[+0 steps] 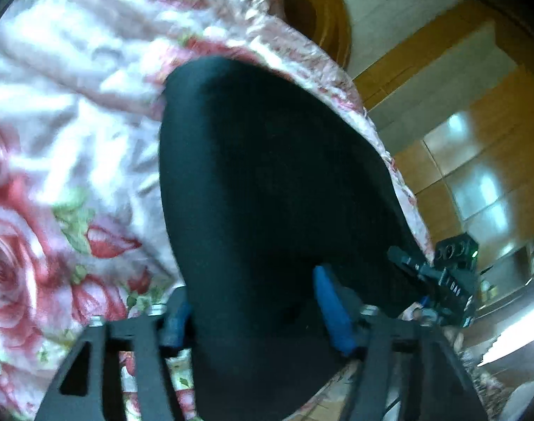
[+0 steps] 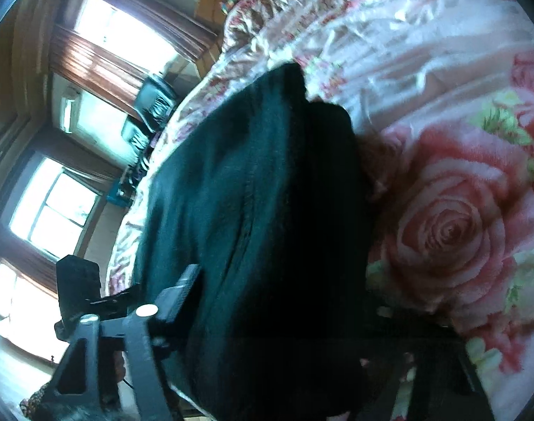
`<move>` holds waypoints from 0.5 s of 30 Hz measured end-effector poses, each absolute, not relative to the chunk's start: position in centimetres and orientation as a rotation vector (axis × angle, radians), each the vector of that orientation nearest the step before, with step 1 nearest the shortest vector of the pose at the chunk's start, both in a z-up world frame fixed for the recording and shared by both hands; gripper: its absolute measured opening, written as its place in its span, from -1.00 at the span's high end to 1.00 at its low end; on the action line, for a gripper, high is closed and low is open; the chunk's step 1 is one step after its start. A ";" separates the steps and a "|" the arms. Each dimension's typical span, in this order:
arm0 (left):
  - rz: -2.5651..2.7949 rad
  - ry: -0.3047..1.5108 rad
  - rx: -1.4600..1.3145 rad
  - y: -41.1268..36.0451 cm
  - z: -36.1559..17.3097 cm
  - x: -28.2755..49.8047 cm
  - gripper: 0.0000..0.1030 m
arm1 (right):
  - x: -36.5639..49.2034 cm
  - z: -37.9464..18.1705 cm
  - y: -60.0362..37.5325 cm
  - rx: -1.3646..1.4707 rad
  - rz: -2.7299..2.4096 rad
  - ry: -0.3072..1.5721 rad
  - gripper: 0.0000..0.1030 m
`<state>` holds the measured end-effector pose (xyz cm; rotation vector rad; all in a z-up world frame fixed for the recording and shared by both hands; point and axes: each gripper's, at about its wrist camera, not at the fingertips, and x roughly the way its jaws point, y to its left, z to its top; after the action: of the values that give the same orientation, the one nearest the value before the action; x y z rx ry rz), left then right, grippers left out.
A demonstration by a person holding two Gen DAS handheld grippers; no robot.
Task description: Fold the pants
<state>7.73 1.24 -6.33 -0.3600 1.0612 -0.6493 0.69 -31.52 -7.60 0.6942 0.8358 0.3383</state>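
Note:
The black pants (image 1: 267, 182) lie on a bed covered by a pink rose-print blanket (image 1: 56, 140). In the left wrist view the pants run from between my left gripper's (image 1: 256, 315) blue-padded fingers (image 1: 333, 312) up toward the bed's far edge; the fabric fills the gap between the fingers, so the gripper is shut on the pants. In the right wrist view the pants (image 2: 259, 210) cover the right gripper (image 2: 267, 343); only its left finger (image 2: 175, 294) shows, pressed against the cloth. The right gripper also shows in the left wrist view (image 1: 442, 280), at the pants' right edge.
The blanket (image 2: 442, 175) spreads to the right of the pants in the right wrist view. A wooden headboard (image 1: 323, 10) and wooden cabinets (image 1: 477, 122) stand beyond the bed. Bright windows with curtains (image 2: 91, 52) line the wall on the left.

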 end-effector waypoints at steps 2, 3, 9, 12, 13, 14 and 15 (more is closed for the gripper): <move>-0.639 1.008 -0.276 0.4 -4.9 6.8 0.18 | 0.7 -6.9 -31.2 0.655 0.335 0.820 -0.10; -0.632 0.979 -0.247 0.1 -4.2 6.4 0.22 | 0.7 -6.4 -30.9 0.634 0.332 0.808 -0.05; -0.599 0.863 -0.209 -0.5 -1.4 6.6 0.28 | 1.1 -3.6 -31.4 0.630 0.357 0.702 0.05; -0.578 0.837 -0.192 -0.9 -0.5 8.4 0.28 | 3.2 -2.4 -31.3 0.602 0.363 0.679 0.05; -0.571 0.828 -0.196 -1.1 -0.3 9.0 0.28 | 3.6 -2.2 -31.3 0.595 0.363 0.673 0.05; -0.568 0.819 -0.198 -1.2 0.1 9.7 0.29 | 4.4 -1.8 -31.2 0.583 0.363 0.664 0.05; -0.561 0.804 -0.191 -1.3 0.5 10.5 0.29 | 5.3 -1.5 -31.1 0.573 0.364 0.654 0.05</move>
<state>10.55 -1.26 0.54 -0.1911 0.8044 -0.5608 5.29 -31.14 -1.50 0.5733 0.6545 0.3638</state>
